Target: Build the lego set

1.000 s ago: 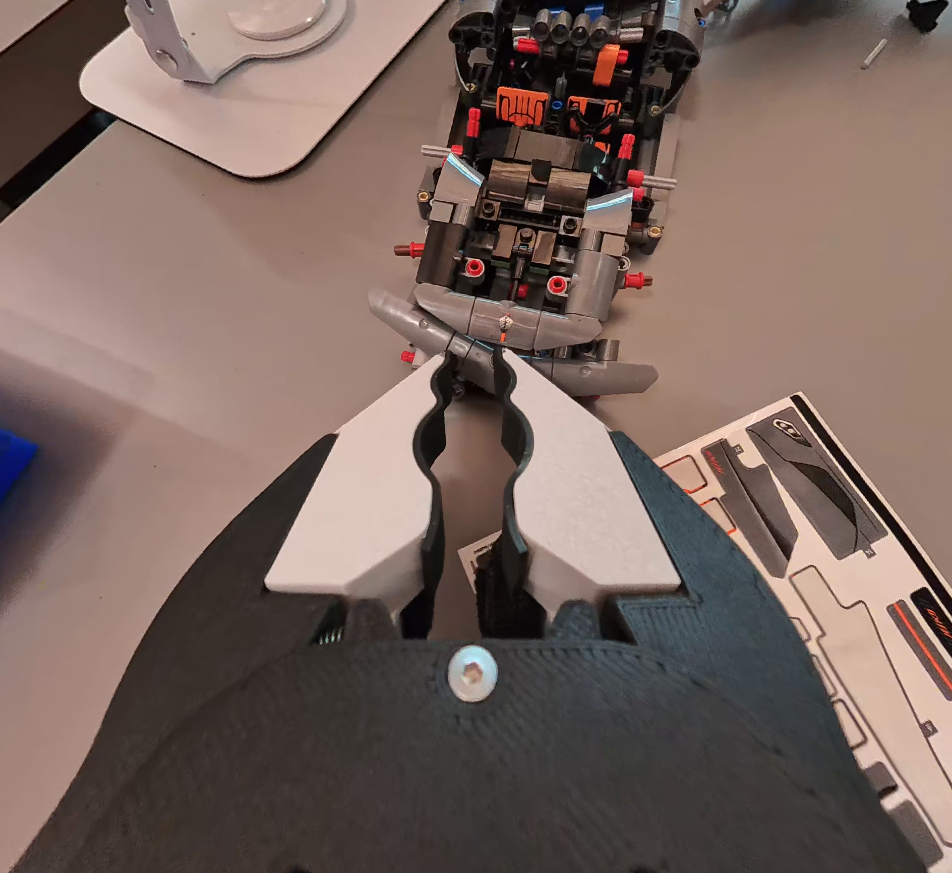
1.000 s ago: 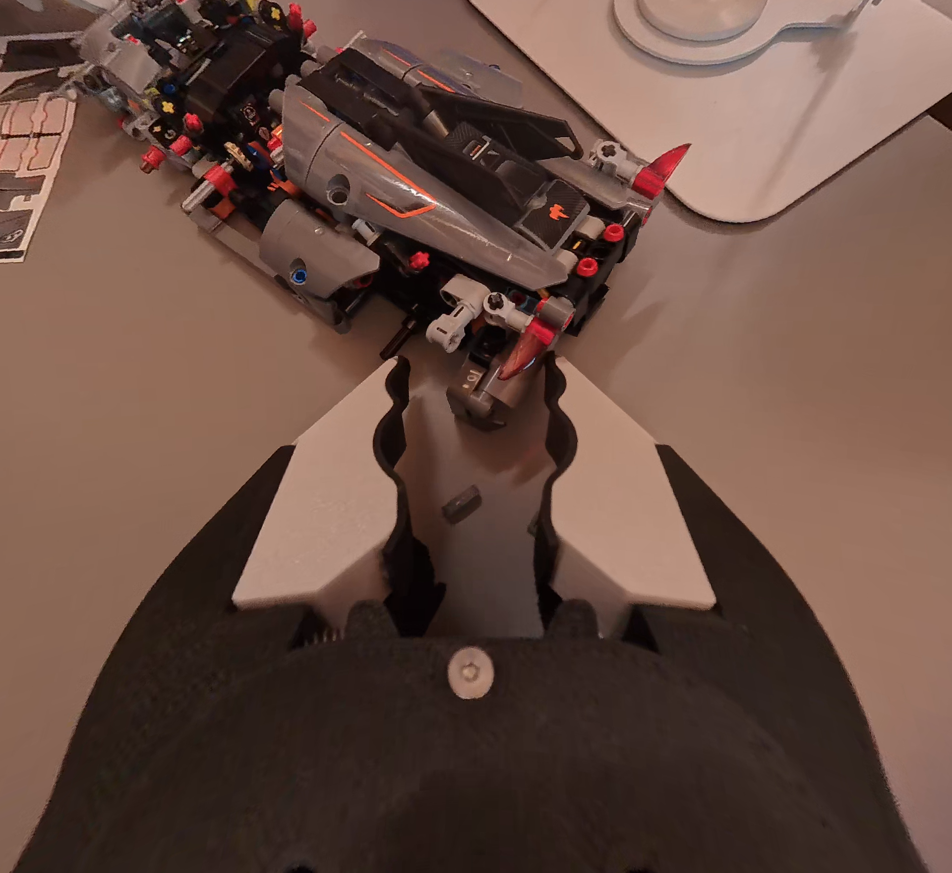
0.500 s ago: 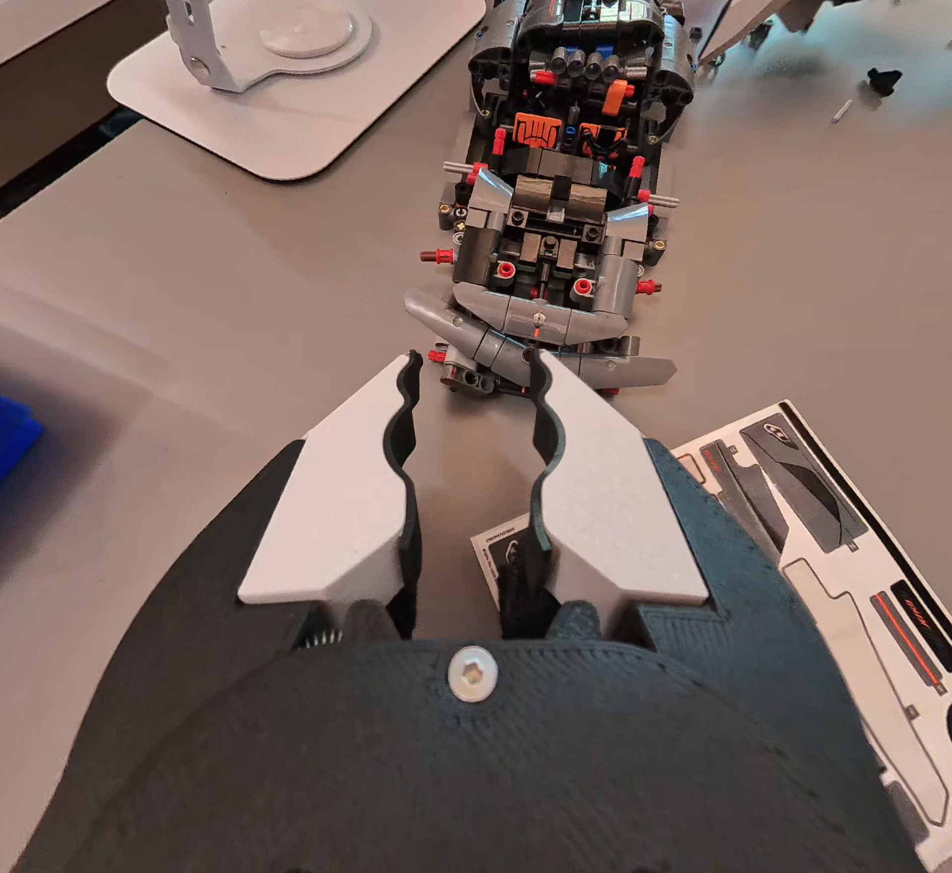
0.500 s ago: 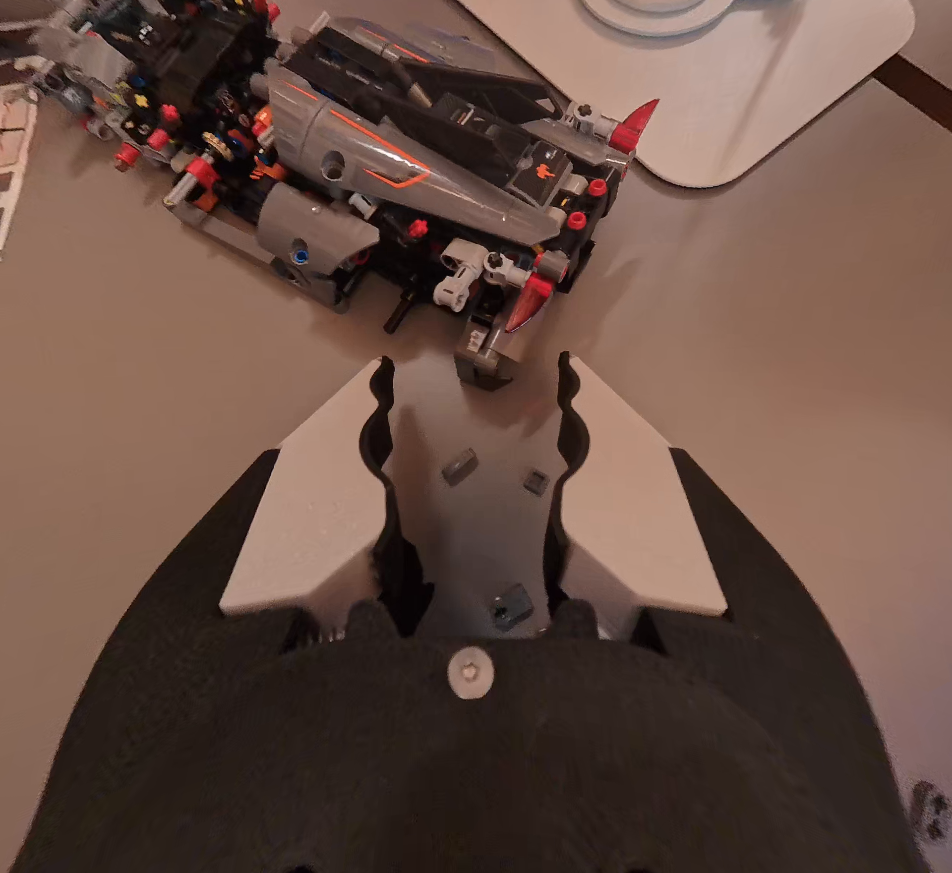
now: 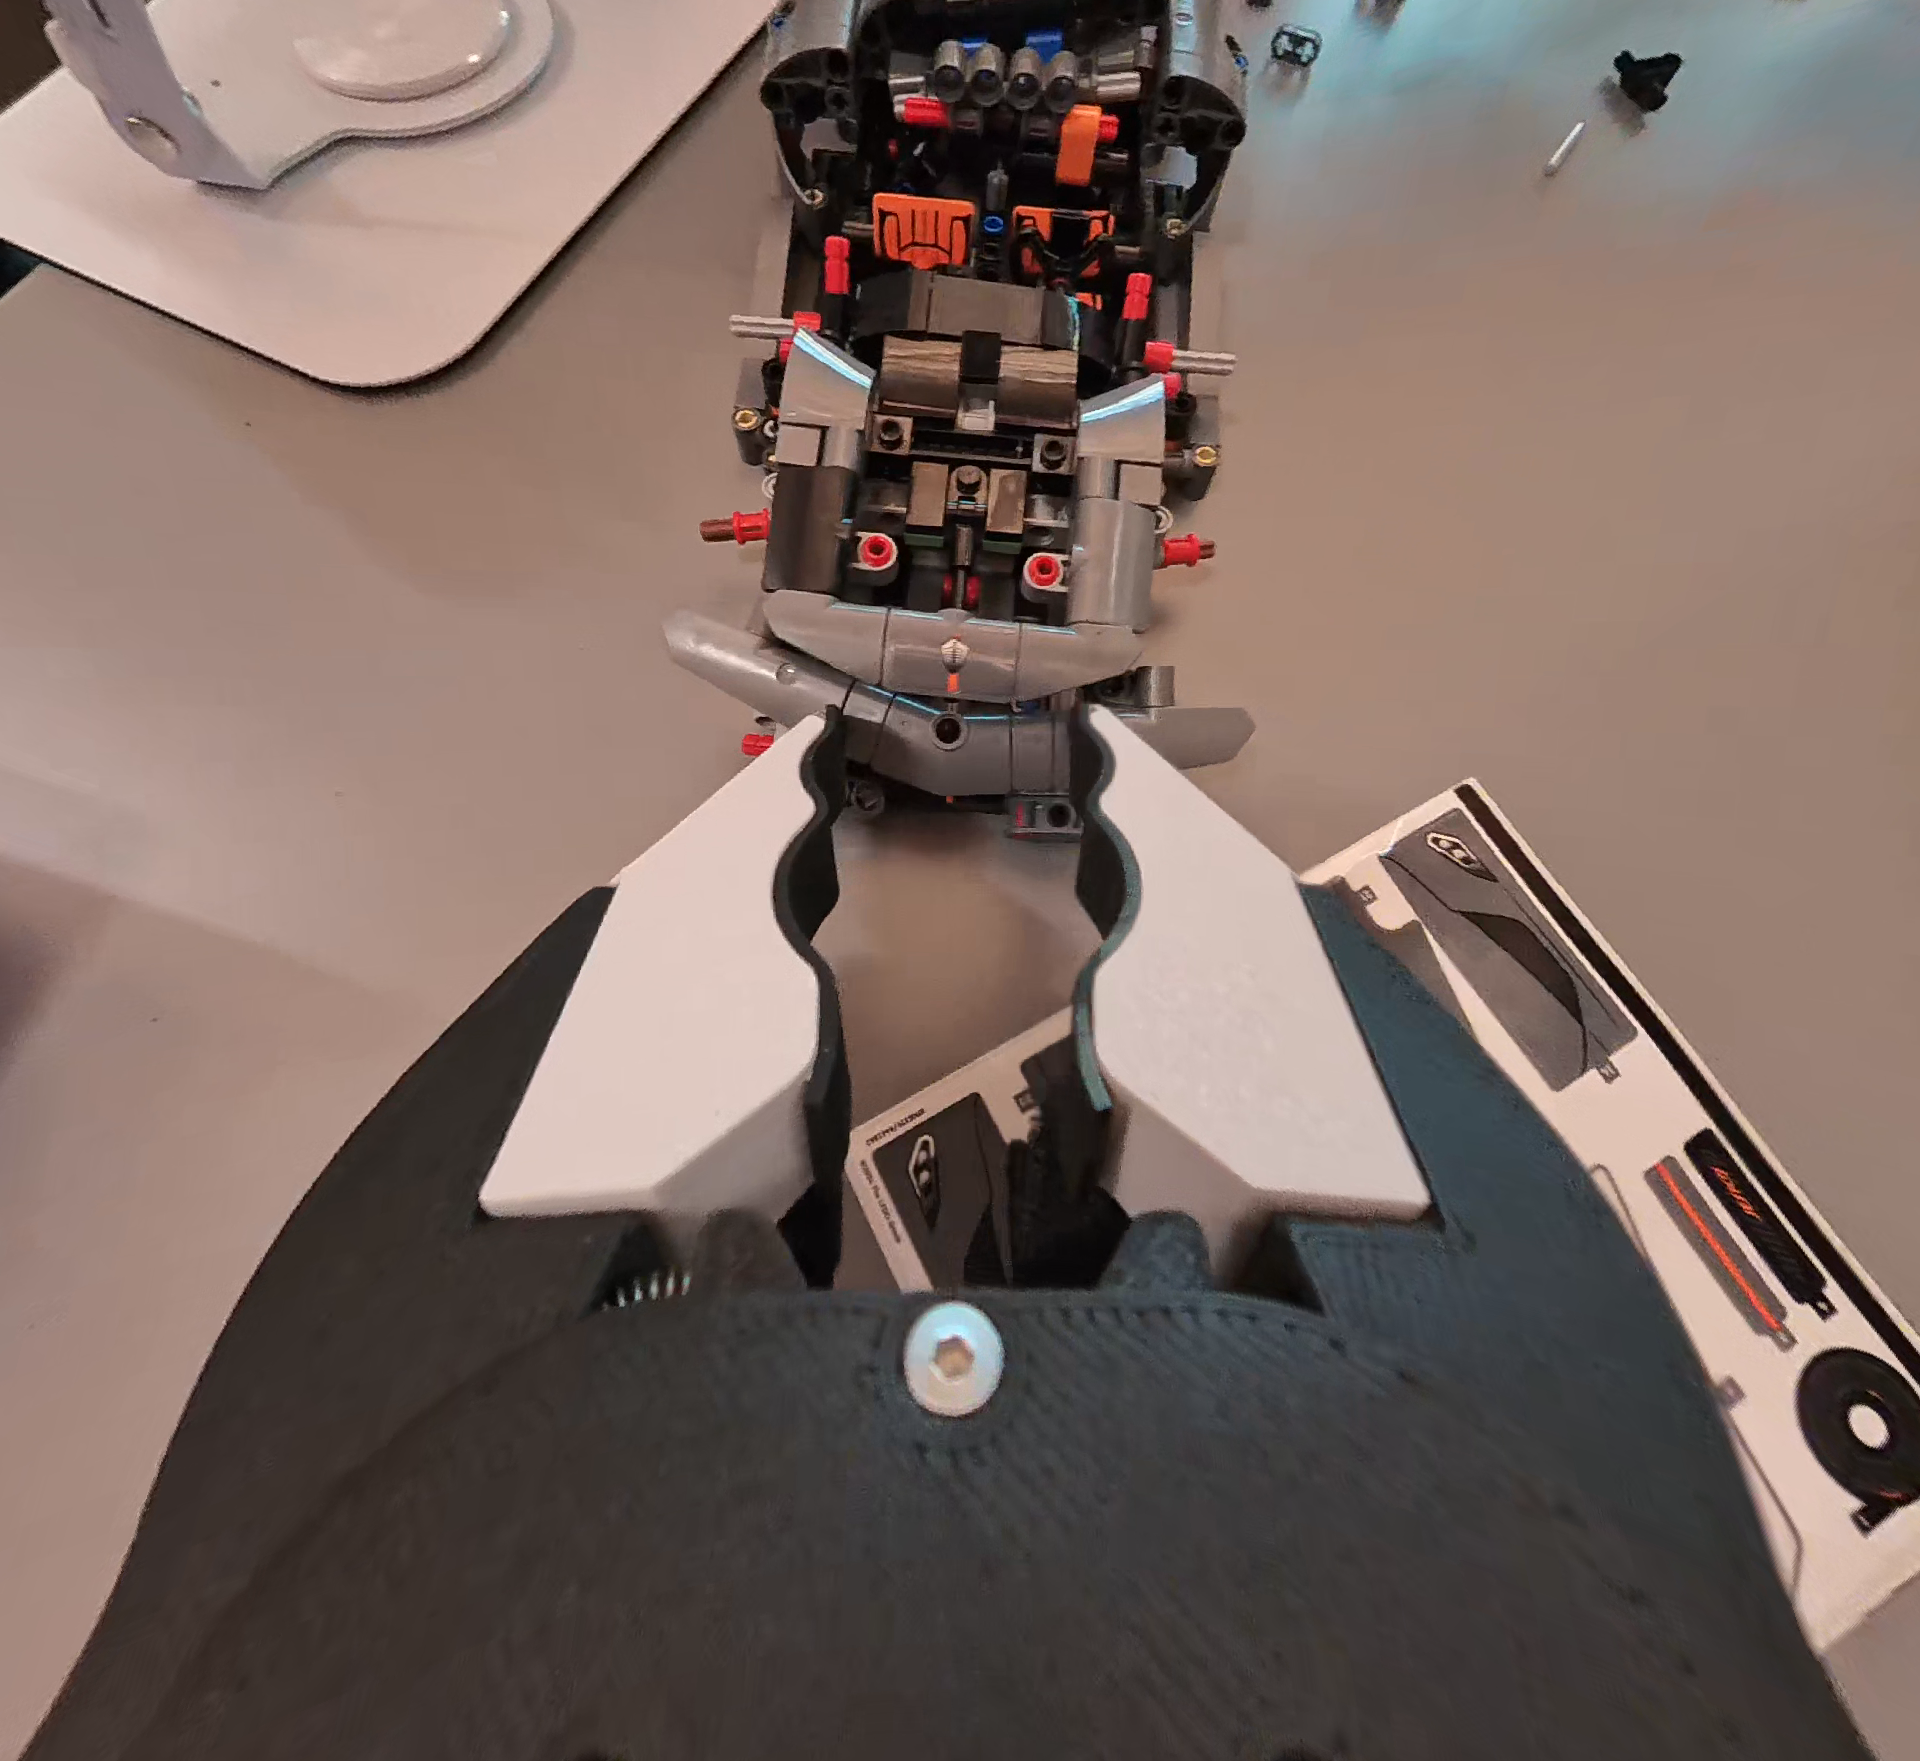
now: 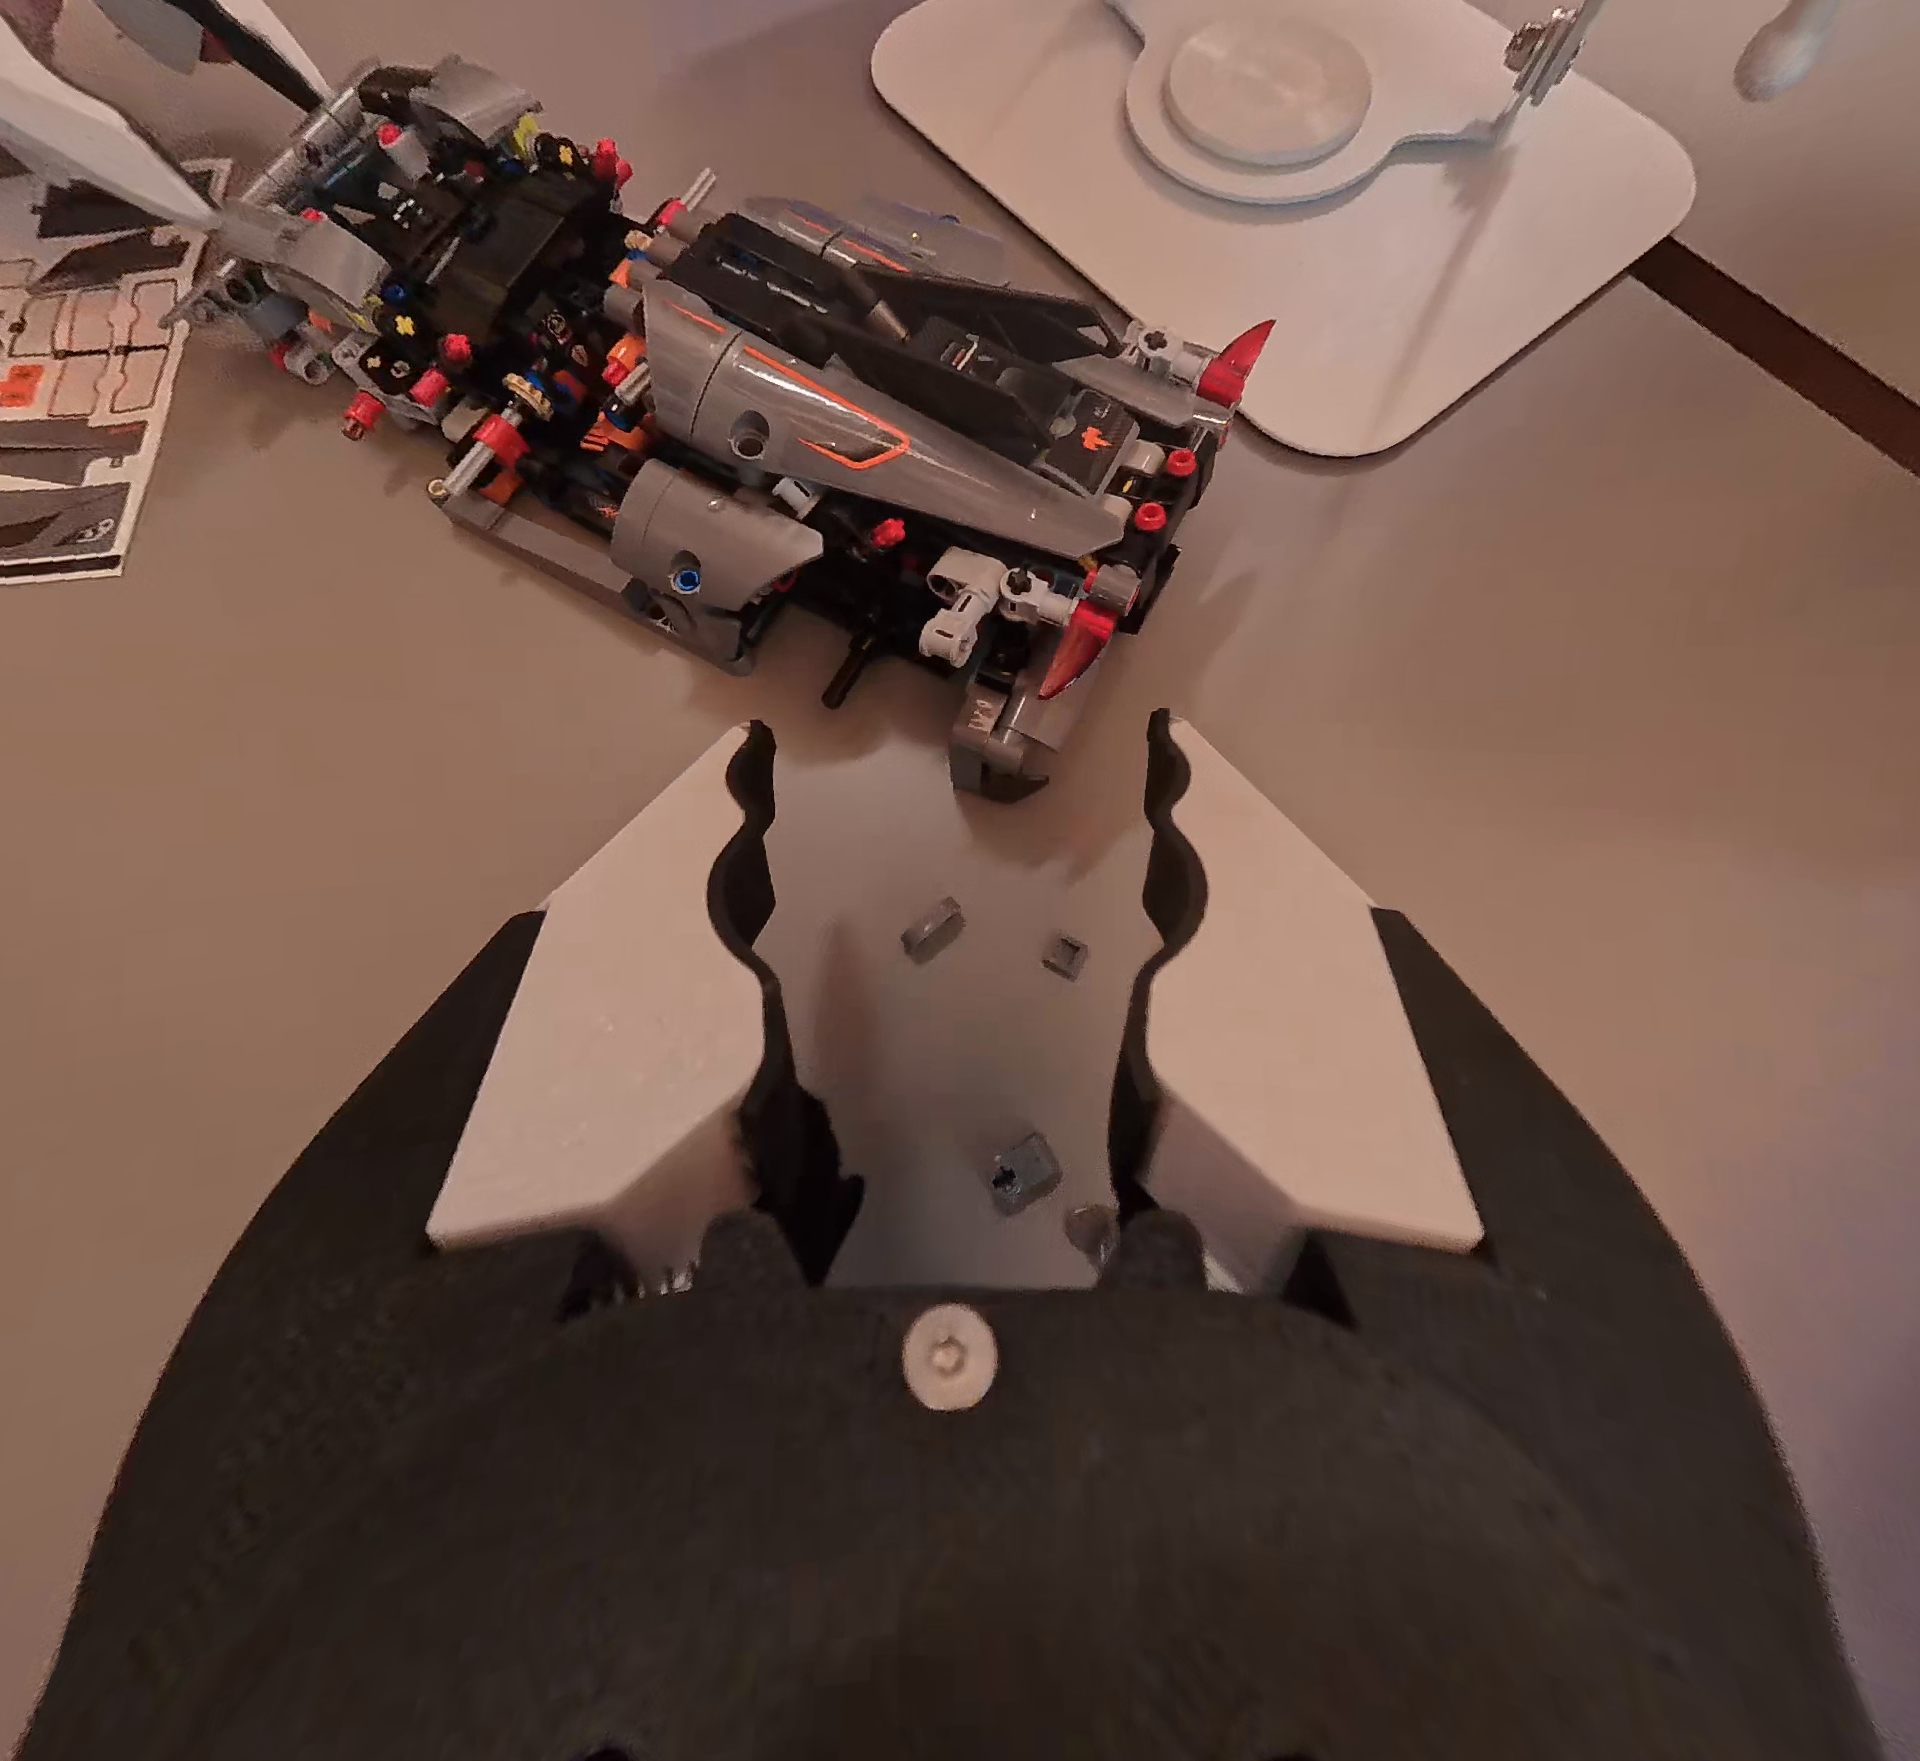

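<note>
A half-built grey, black and orange lego car (image 5: 977,381) lies lengthwise on the grey table. It also shows in the right wrist view (image 6: 748,423). My left gripper (image 5: 956,755) is open, its fingertips on either side of the car's grey nose piece (image 5: 956,735). It shows far off in the right wrist view (image 6: 125,122), at the car's nose. My right gripper (image 6: 956,735) is open and empty, just short of the car's rear corner with a red tail piece (image 6: 1081,651). Small grey loose pieces (image 6: 933,930) lie on the table between its fingers.
A white stand base (image 5: 343,111) sits left of the car and shows in the right wrist view (image 6: 1299,153). A sticker sheet (image 5: 1621,1119) lies under and right of my left gripper. Several small loose parts (image 5: 1642,80) are scattered at far right. One gripper's finger ends stand about 25 centimeters off the other's. The white stand base (image 5: 343,111) is about 25 centimeters from both grippers' fingertips. My right wrist view (image 6: 1171,51) looks at it from another angle.
My left gripper let go of the nose piece, opened wide, backed off, then moved in around the nose. My right gripper drew back from the rear, bringing more loose pieces into view.
</note>
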The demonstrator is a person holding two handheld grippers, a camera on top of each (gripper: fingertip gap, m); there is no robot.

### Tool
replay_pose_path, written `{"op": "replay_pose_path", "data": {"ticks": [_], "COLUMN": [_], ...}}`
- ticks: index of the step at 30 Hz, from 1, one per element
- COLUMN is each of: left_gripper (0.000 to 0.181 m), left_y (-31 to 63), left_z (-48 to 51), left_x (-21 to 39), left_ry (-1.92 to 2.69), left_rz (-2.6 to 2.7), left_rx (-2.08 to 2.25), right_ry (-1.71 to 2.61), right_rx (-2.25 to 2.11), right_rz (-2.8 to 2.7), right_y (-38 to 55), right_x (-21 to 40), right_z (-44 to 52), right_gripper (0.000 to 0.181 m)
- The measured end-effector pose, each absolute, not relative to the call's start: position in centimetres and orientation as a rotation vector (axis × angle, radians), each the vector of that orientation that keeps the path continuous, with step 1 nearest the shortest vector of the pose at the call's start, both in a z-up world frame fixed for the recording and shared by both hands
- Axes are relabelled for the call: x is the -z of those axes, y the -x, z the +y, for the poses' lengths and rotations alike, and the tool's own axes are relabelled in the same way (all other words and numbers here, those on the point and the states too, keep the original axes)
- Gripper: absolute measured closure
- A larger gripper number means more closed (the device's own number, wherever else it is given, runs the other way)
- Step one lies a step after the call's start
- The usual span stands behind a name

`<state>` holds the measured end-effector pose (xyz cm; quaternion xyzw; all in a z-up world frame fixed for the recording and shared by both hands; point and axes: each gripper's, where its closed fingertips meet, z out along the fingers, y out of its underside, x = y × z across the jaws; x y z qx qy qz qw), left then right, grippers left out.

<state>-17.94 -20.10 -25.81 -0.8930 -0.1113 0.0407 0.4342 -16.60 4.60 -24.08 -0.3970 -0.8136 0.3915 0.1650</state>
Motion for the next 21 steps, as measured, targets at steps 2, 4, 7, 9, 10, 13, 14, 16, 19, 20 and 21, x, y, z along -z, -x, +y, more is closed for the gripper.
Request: {"op": "replay_pose_path", "data": {"ticks": [2, 4, 7, 9, 10, 13, 14, 16, 19, 20, 21], "left_gripper": [0.138, 0.134, 0.134, 0.134, 0.133, 0.131, 0.129, 0.121, 0.115, 0.115, 0.115], "left_y": [17.7, 17.9, 18.0, 17.7, 17.7, 17.0, 16.9, 16.9, 18.1, 18.4, 18.7], "left_z": [-20.3, -20.5, -20.2, -19.1, -18.4, -15.6, -14.6, -12.7, -10.8, -10.2, -9.6], "left_x": [25.7, 25.0, 22.6, 20.9, 20.3, 19.3, 19.4, 19.9, 21.2, 21.4, 21.5], "left_ry": [2.234, 2.211, 2.156, 2.133, 2.137, 2.144, 2.157, 2.208, 2.278, 2.280, 2.279], "left_rz": [-0.272, -0.276, -0.262, -0.224, -0.214, -0.145, -0.129, -0.082, -0.057, -0.067, -0.081], "left_rx": [-0.095, -0.110, -0.150, -0.197, -0.222, -0.235, -0.236, -0.247, -0.284, -0.263, -0.249], "right_ry": [1.133, 1.133, 1.157, 1.174, 1.175, 1.162, 1.170, 1.199, 1.247, 1.266, 1.284], "right_rx": [-1.145, -1.175, -1.216, -1.291, -1.320, -1.409, -1.437, -1.458, -1.444, -1.426, -1.408], "right_rz": [-2.303, -2.286, -2.259, -2.237, -2.227, -2.230, -2.236, -2.263, -2.261, -2.263, -2.261], "right_y": [16.6, 16.7, 17.4, 17.9, 18.1, 18.6, 18.7, 19.2, 20.3, 20.6, 20.8], "right_x": [23.6, 23.1, 22.6, 21.9, 21.4, 20.2, 19.9, 19.9, 20.4, 20.8, 21.2], "right_z": [4.6, 4.5, 4.7, 4.5, 4.4, 3.8, 3.7, 3.6, 4.2, 4.4, 4.7], "right_gripper": [0.111, 0.113, 0.117, 0.119, 0.120, 0.133, 0.131, 0.126, 0.121, 0.120, 0.120]}}
